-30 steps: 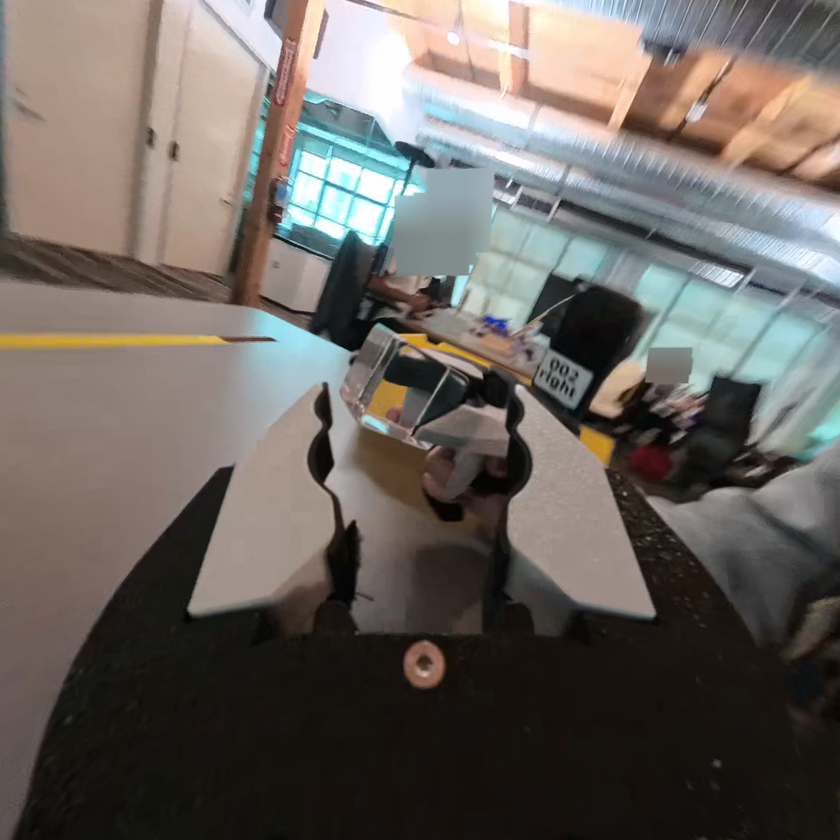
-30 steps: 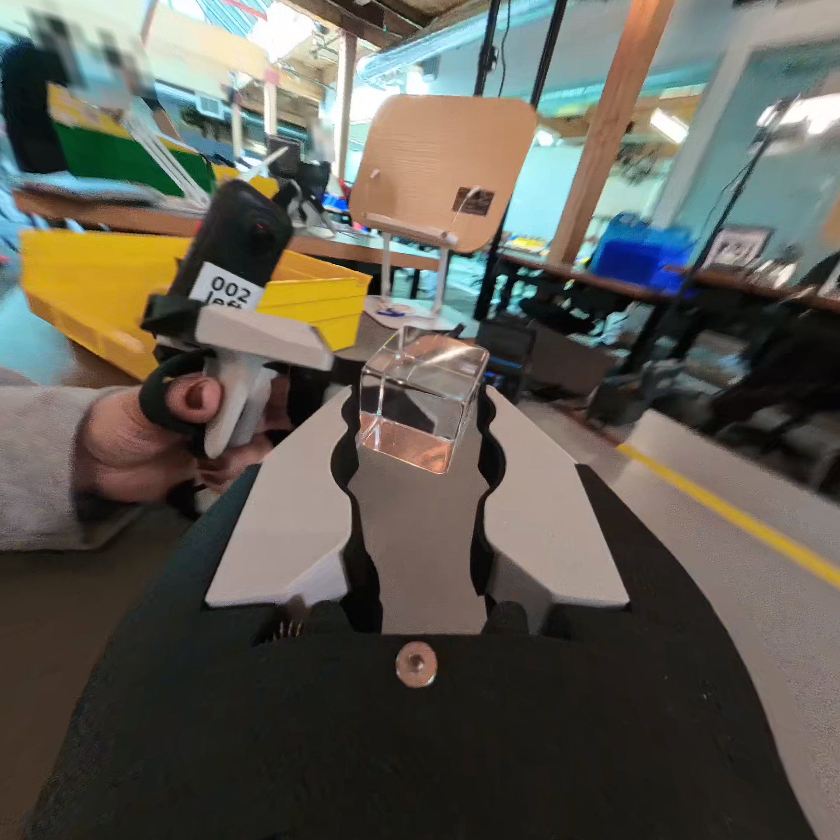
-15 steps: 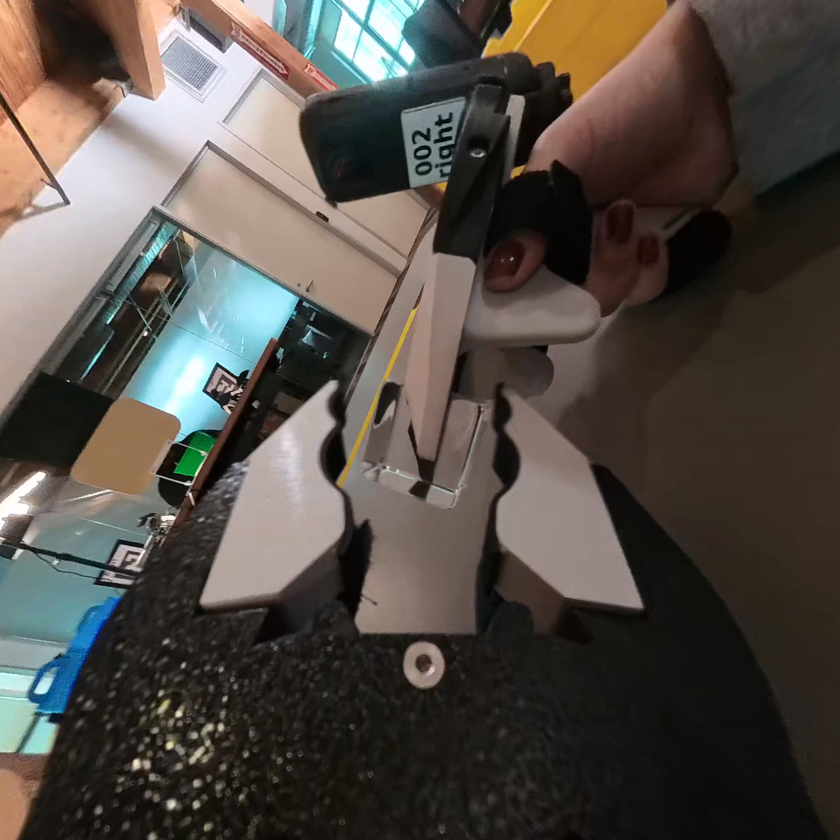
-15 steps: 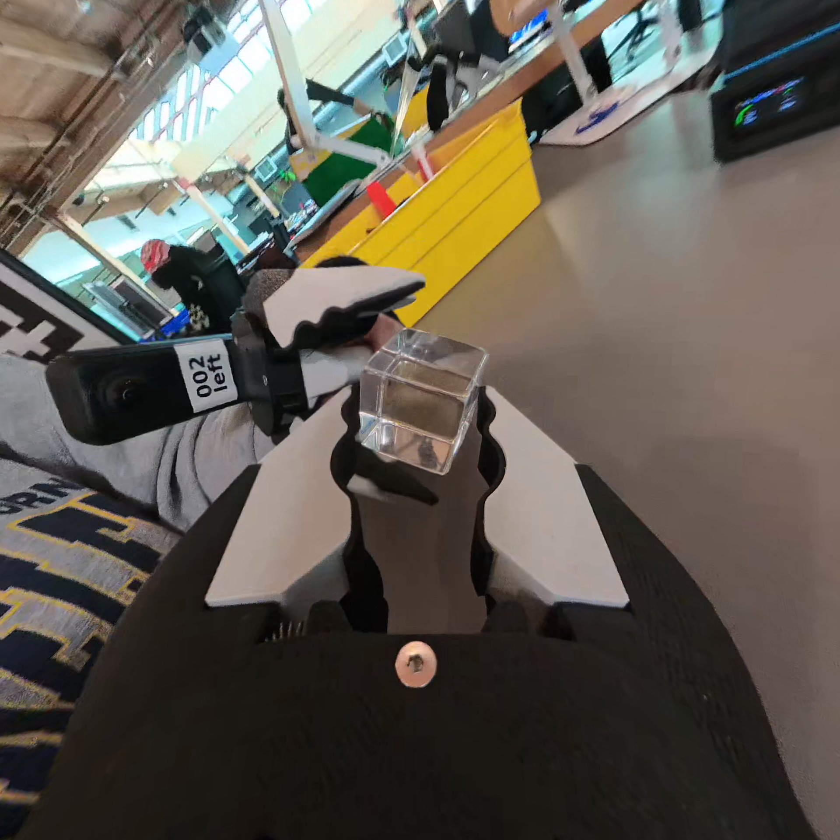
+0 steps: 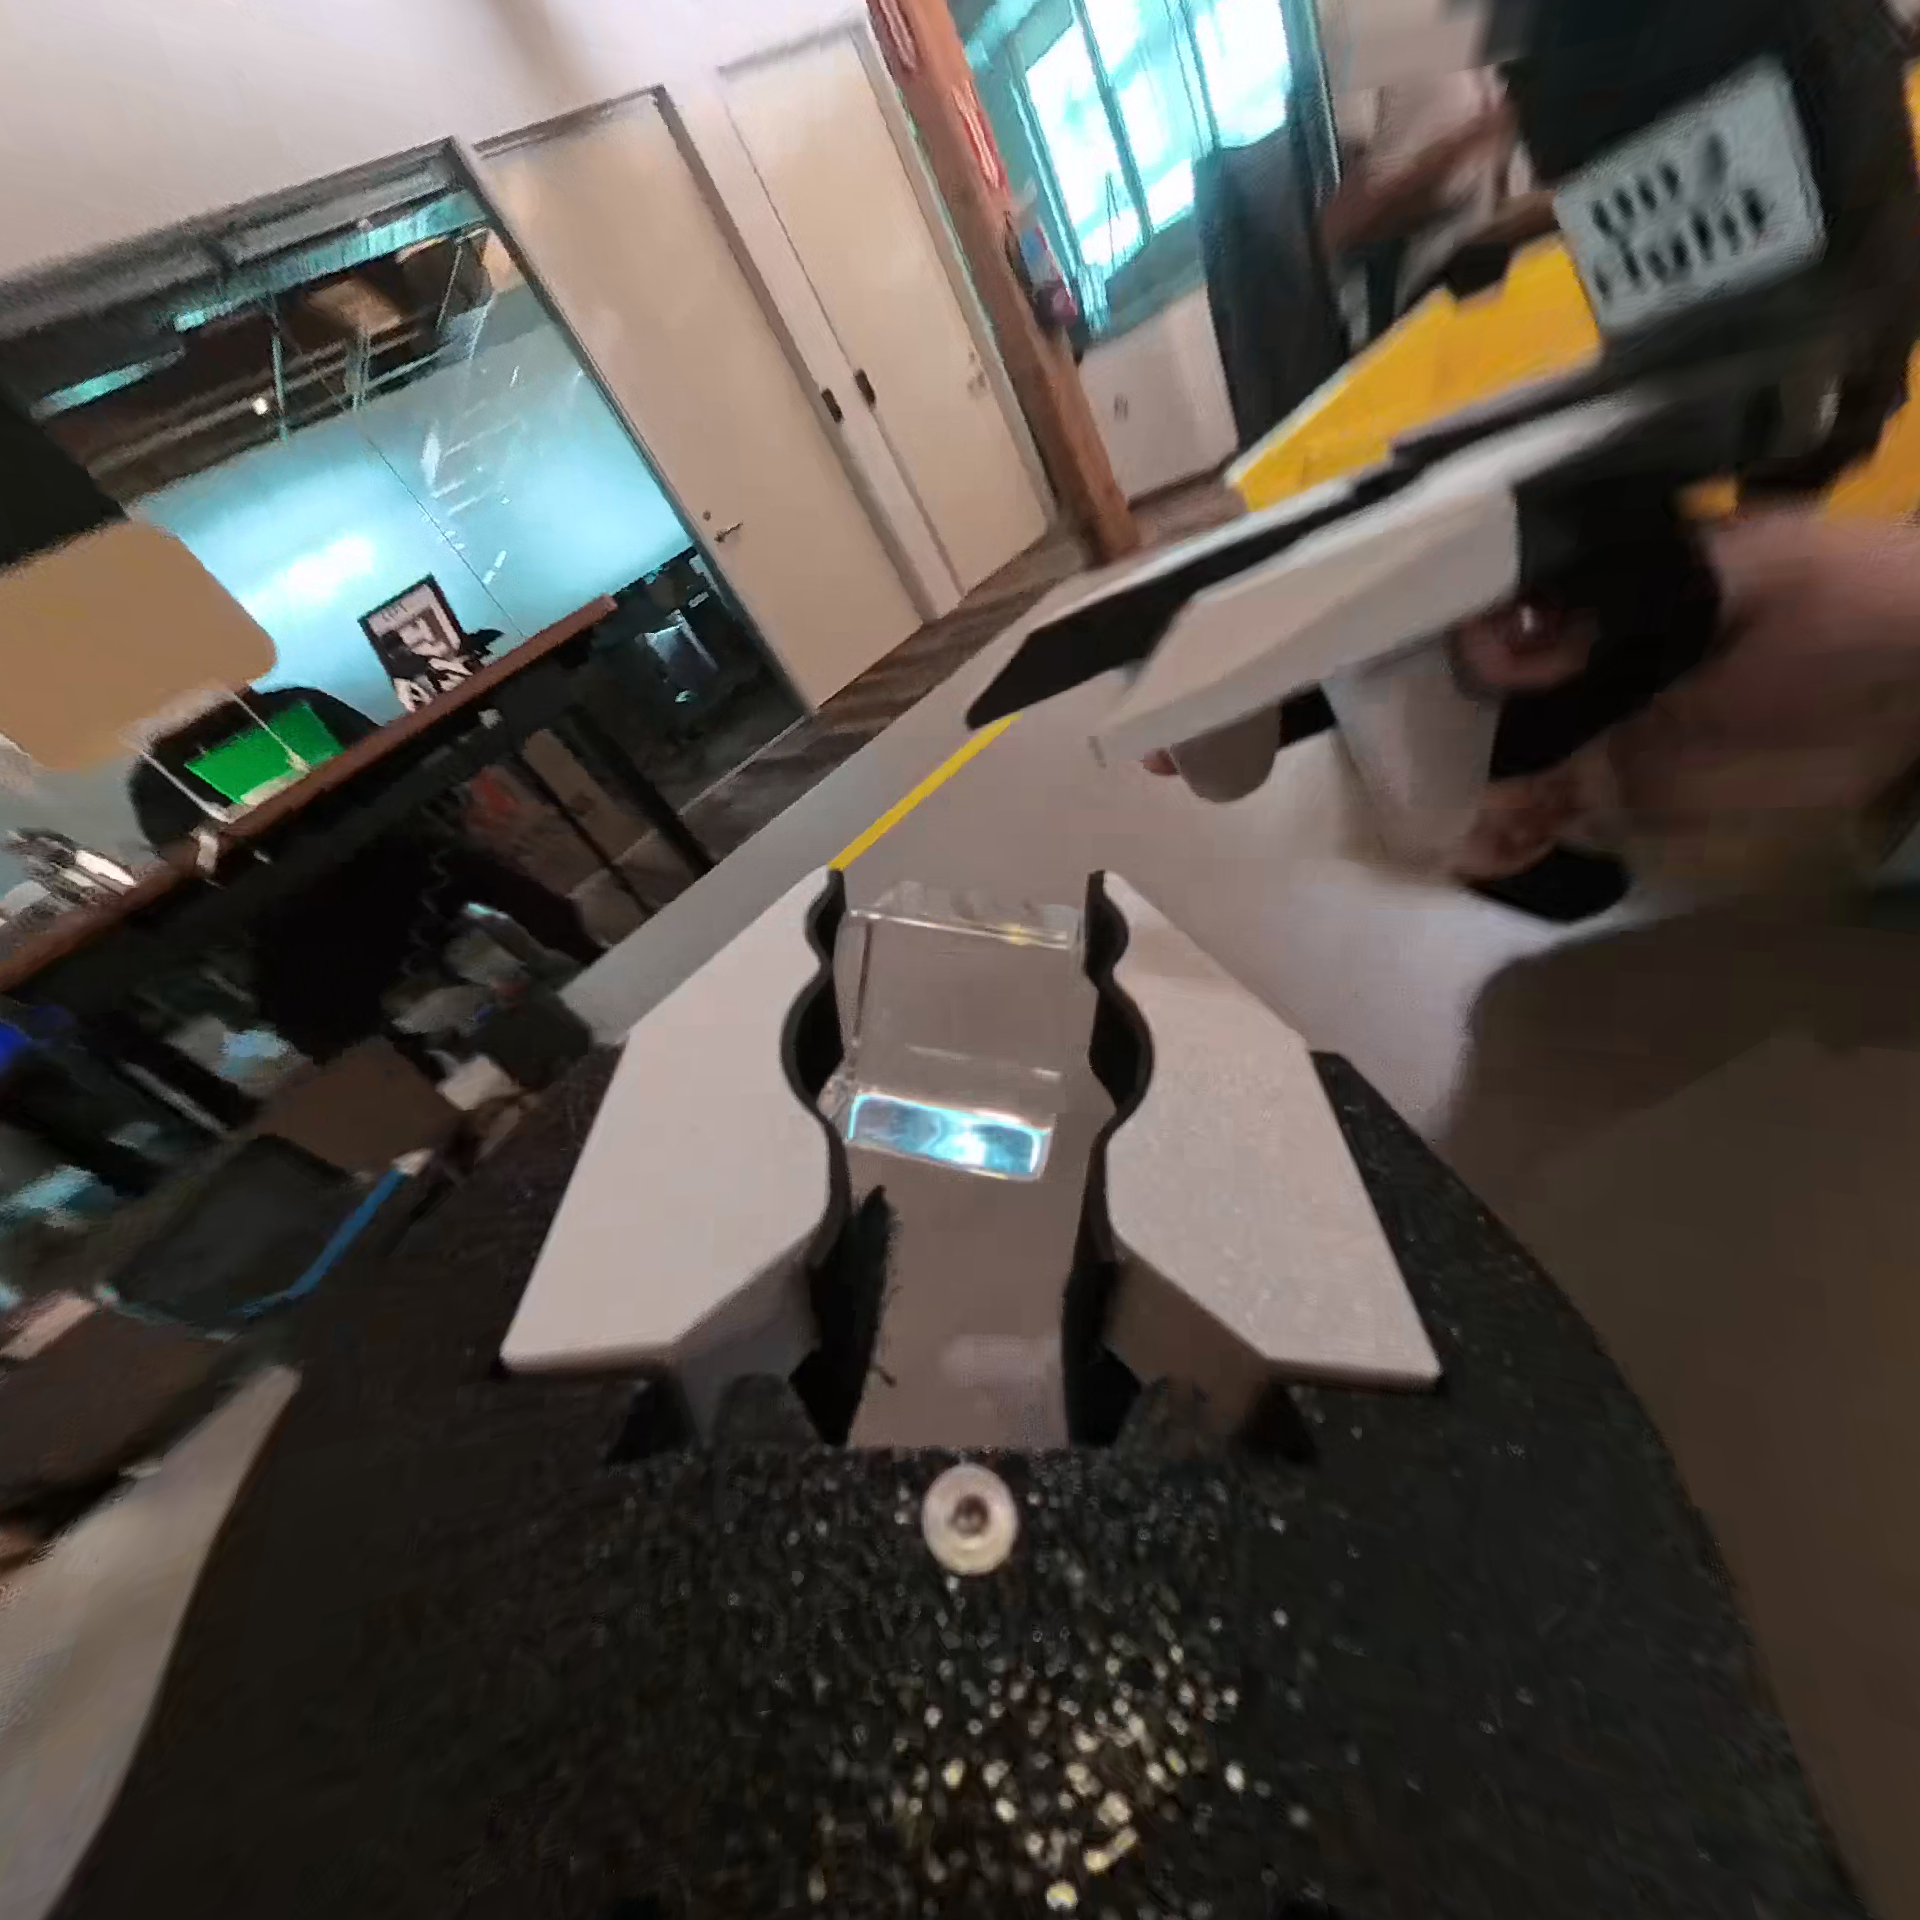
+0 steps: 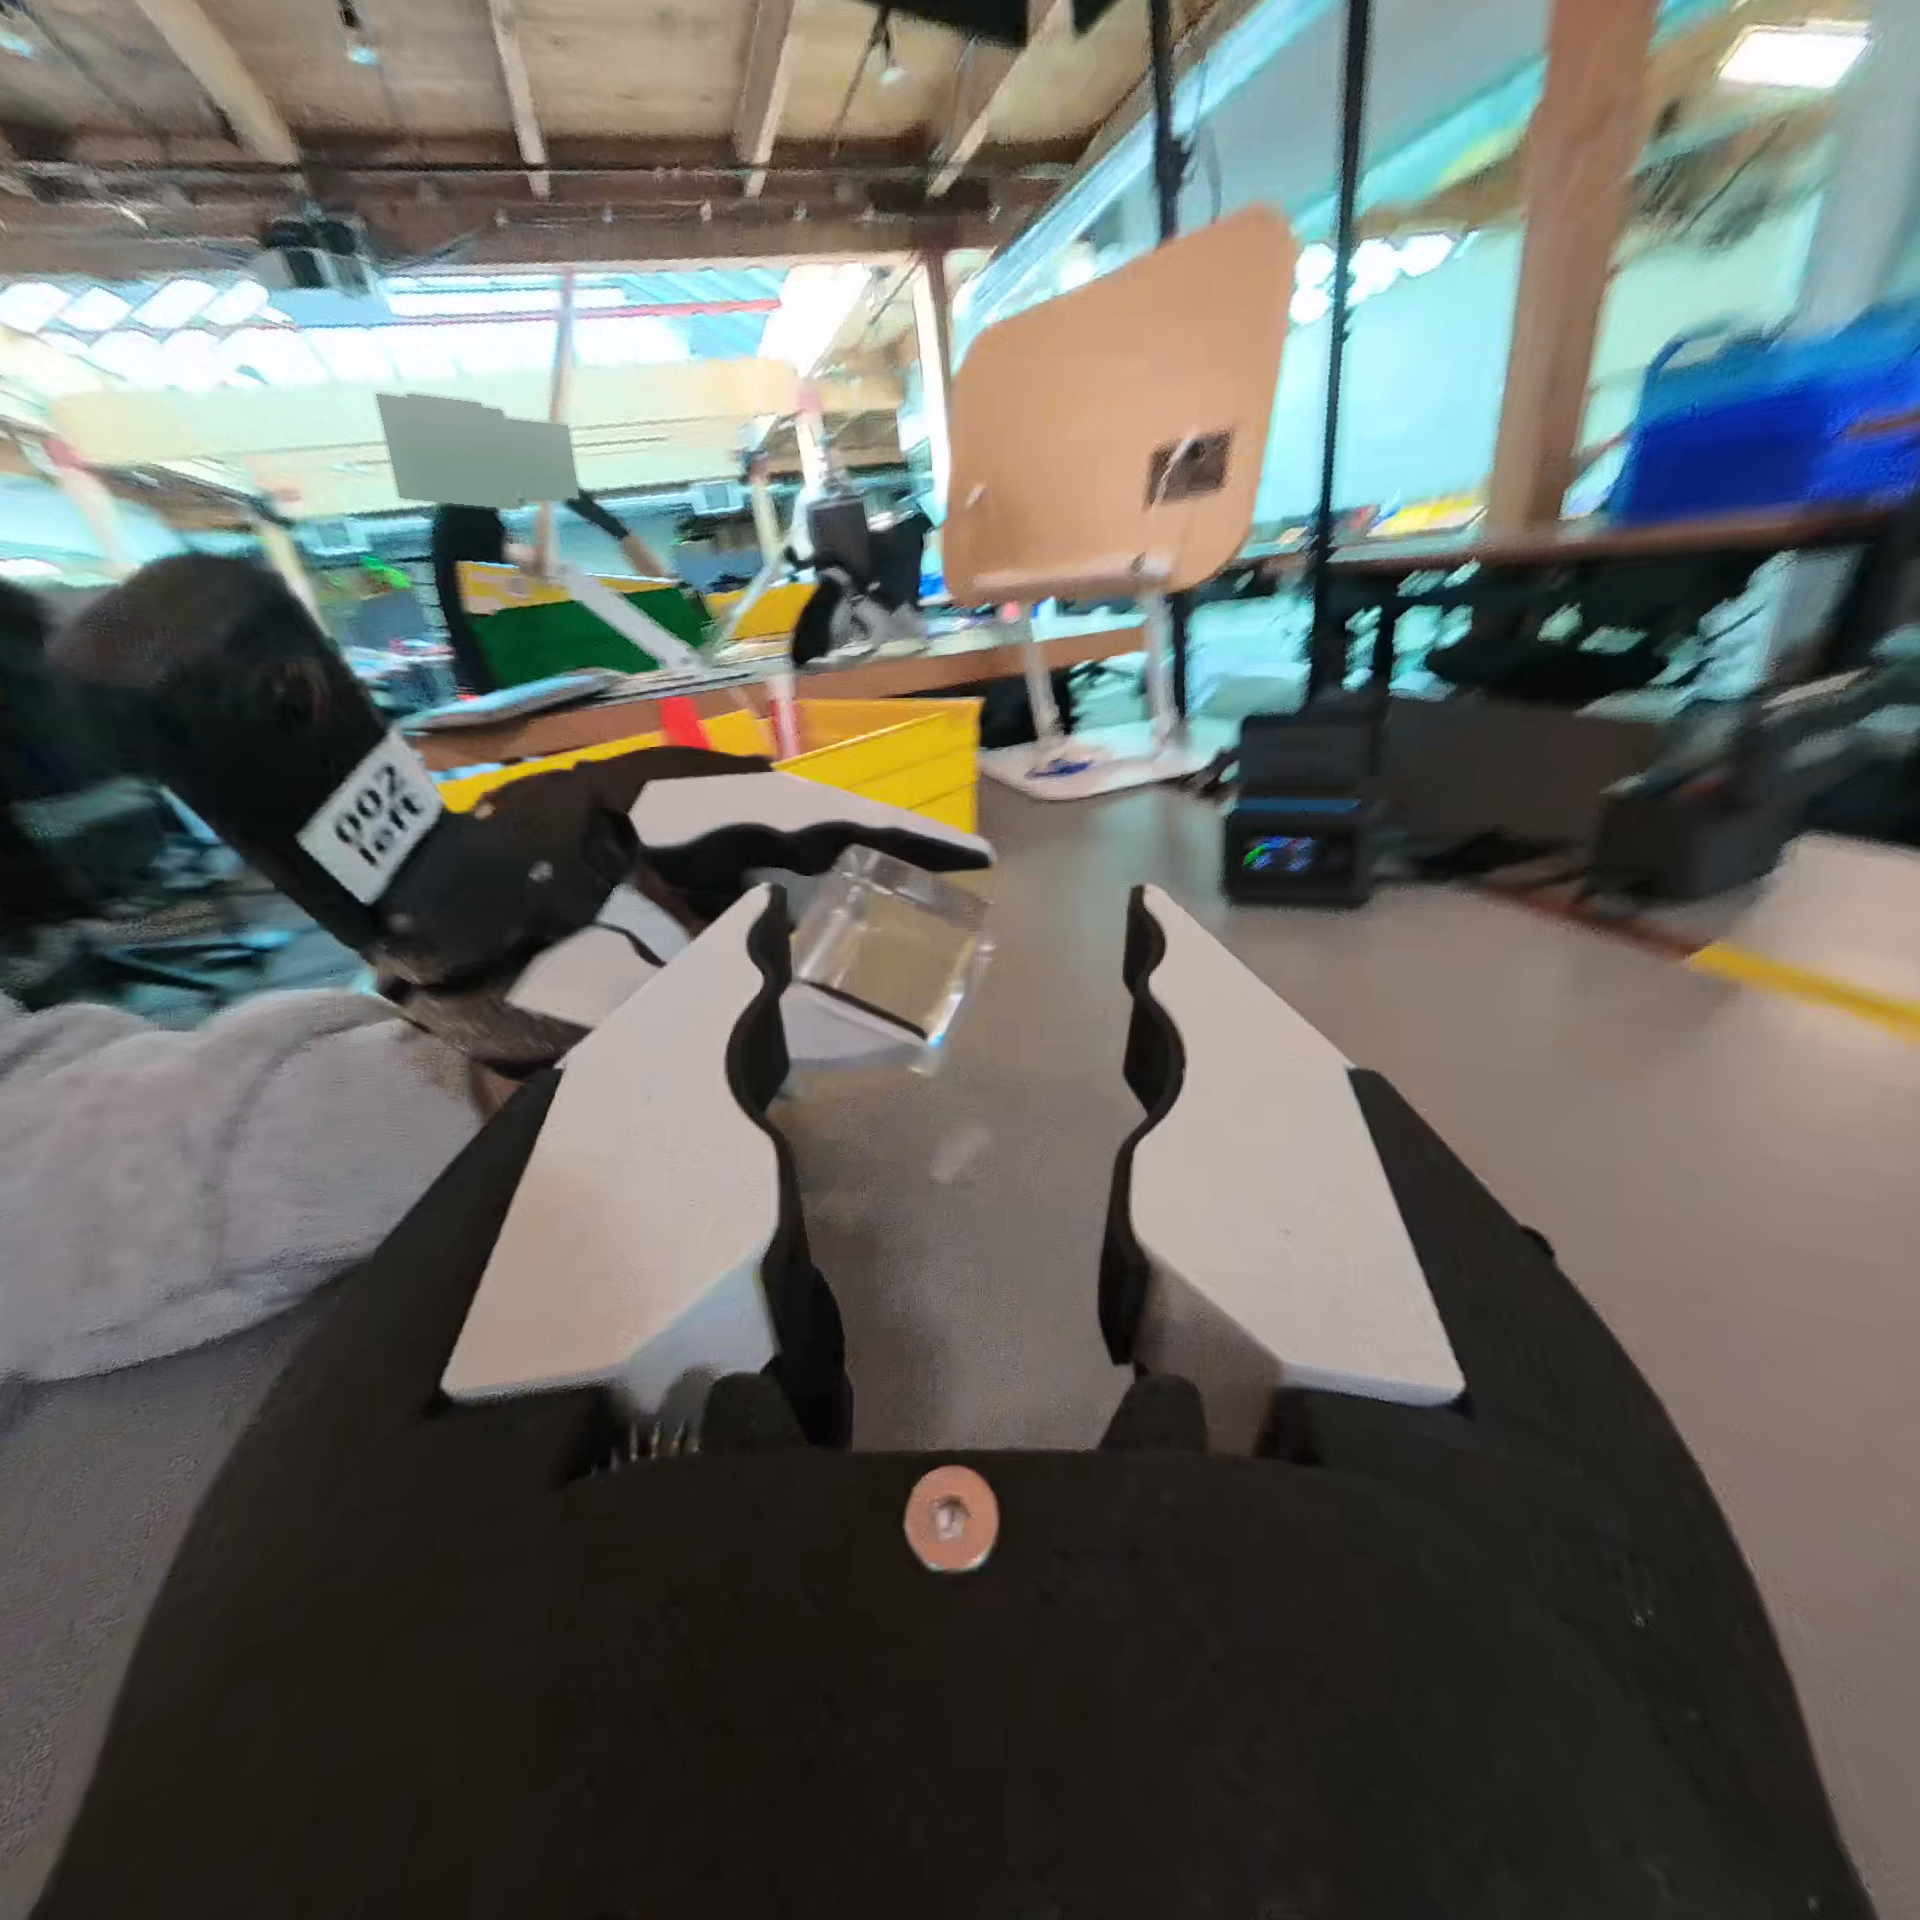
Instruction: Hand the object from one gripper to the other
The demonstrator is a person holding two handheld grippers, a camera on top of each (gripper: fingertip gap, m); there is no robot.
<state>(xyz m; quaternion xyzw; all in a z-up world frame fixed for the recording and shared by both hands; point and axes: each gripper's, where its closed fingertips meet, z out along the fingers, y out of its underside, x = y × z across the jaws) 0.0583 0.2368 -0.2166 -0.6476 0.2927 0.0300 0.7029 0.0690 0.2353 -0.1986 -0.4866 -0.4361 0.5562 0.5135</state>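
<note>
A clear plastic cube [image 5: 961,1023] sits clamped between the two white fingers of my left gripper [image 5: 958,904], held in the air above the grey table [image 5: 1558,1195]. My right gripper [image 6: 951,904] is open and empty. In the right wrist view the left gripper [image 6: 831,883] comes in from the left and holds the cube [image 6: 883,971] just ahead of my right gripper's left finger. In the left wrist view the right gripper [image 5: 1049,707] is up and to the right of the cube, apart from it.
A yellow bin [image 6: 883,753] stands on the table behind the grippers. A wooden board on a white stand [image 6: 1117,416] and a small black device with a lit screen [image 6: 1304,842] are farther back. A grey sleeve [image 6: 177,1164] lies at the left. My left and right fingertips are right by each other.
The cube has passed from my right gripper to my left. My left gripper closed on it, my right gripper opened and drew back, and both views swung round.
</note>
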